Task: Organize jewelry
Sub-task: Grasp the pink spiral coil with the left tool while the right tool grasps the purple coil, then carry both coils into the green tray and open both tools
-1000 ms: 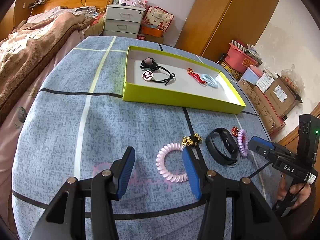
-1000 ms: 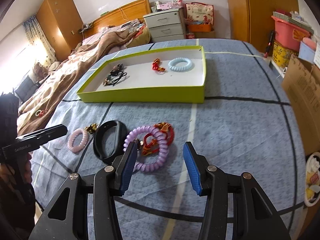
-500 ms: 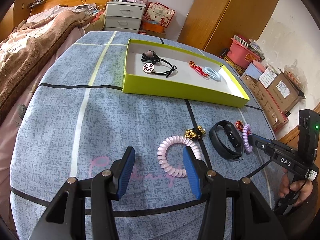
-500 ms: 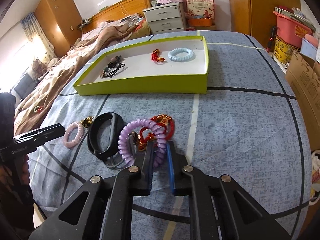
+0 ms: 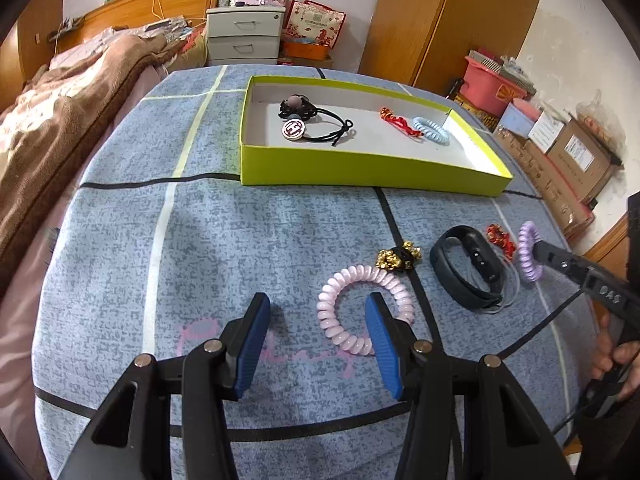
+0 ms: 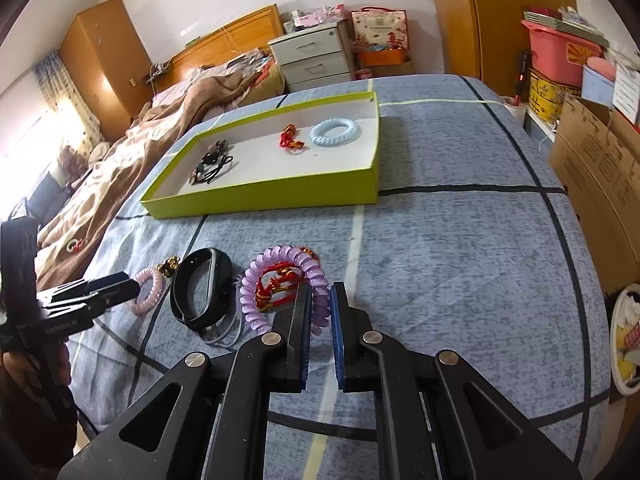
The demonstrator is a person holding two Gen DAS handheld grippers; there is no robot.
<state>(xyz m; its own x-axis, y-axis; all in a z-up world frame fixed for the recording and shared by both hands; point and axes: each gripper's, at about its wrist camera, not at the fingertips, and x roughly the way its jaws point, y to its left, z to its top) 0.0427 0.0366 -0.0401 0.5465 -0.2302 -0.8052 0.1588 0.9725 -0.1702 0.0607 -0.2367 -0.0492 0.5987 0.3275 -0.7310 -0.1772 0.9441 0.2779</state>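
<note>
My right gripper [image 6: 320,312] is shut on the near edge of a purple coil hair tie [image 6: 276,276] and holds it tilted up, as the left wrist view [image 5: 529,252] shows. A red-and-gold cord bracelet [image 6: 276,286] sits inside the coil. My left gripper [image 5: 316,328] is open, its right finger inside a pink coil hair tie [image 5: 364,308]. A gold charm piece [image 5: 398,258] and a black band [image 5: 466,268] lie between the two coils. The yellow-green tray [image 5: 360,168] holds black hair ties [image 5: 308,118], a red cord [image 5: 396,120] and a blue coil [image 5: 430,130].
The blue-grey cloth [image 5: 200,216] covers the table. A bed with a brown blanket [image 5: 60,112] lies to the left. Cardboard boxes [image 6: 600,168] and a pink bin [image 6: 556,52] stand past the right edge. A white drawer unit [image 5: 244,34] is at the back.
My right gripper went from open around the purple coil to shut on its near edge and tilted it up. My left gripper stayed open and came a little nearer the pink coil.
</note>
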